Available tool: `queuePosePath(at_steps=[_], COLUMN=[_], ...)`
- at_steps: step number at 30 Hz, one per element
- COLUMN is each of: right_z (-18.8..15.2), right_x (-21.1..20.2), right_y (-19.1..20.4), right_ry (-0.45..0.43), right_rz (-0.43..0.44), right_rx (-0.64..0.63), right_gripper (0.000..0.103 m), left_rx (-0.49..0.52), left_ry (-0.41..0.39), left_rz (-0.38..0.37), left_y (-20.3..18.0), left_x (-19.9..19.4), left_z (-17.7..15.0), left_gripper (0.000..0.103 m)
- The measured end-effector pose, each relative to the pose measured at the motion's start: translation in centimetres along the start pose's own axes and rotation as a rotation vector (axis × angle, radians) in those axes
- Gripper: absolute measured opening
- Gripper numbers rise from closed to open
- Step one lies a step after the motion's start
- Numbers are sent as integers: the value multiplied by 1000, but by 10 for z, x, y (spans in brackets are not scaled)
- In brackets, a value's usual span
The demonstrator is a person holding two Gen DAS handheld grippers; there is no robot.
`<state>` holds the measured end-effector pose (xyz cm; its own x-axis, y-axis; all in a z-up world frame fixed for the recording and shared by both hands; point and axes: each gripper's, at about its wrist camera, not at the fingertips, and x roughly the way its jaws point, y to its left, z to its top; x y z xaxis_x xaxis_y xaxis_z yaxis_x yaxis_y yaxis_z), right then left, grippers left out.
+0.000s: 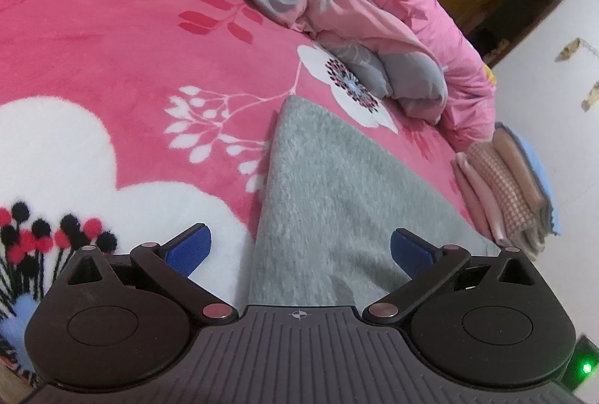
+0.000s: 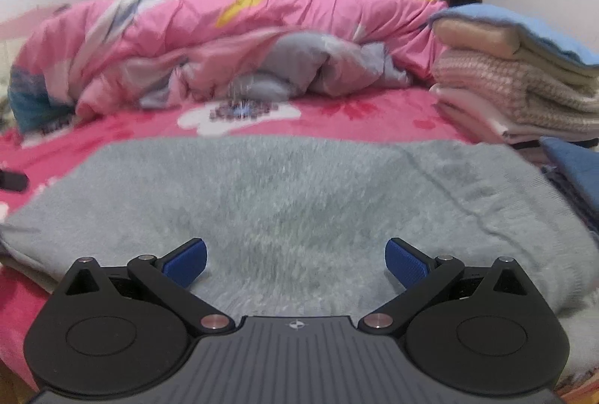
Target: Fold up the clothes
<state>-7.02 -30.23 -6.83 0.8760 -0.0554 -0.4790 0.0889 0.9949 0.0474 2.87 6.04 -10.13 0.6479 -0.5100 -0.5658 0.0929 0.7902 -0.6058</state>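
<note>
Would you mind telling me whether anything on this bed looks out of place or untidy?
Only the pink quilt looks untidy: it is bunched in a heap at the far side of the pink floral blanket. The grey fuzzy garment lies flat, and the stack of folded clothes looks neat.

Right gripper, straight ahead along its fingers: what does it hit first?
Most likely the grey sweater: it fills the space ahead of the open right gripper. The pink quilt lies beyond; depth is unclear in the blur.
</note>
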Motion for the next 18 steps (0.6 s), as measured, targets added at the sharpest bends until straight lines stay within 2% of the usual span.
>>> queuePosePath(at_steps=[2, 5, 8, 10, 12, 15, 17, 18], right_z=[4, 12, 21, 25, 26, 18, 7, 2], right_x=[-12, -27, -46, -58, -67, -65, -46, -40], right_y=[-8, -27, -54, -73, -91, -114, -131, -138], right_ry=[-27, -53, -107, -138, -148, -95, 28, 65], right_rz=[-1, -9, -12, -39, -67, -88, -137, -151], right_rx=[20, 67, 145, 189, 218, 246, 269, 284], right_gripper=[103, 102, 93, 76, 69, 56, 46, 47], left_rx=[9, 85, 157, 188, 199, 206, 214, 220], left_ry=[-2, 4, 9, 12, 12, 11, 10, 10], left_rz=[17, 61, 104, 122, 130, 136, 140, 143], left_y=[-3, -14, -23, -26, -26, -26, -26, -27], left_x=[1, 3, 6, 7, 7, 7, 8, 8], left_z=[-1, -5, -11, -13, -15, -16, -17, -17], left_gripper=[103, 103, 103, 103, 103, 103, 103, 103])
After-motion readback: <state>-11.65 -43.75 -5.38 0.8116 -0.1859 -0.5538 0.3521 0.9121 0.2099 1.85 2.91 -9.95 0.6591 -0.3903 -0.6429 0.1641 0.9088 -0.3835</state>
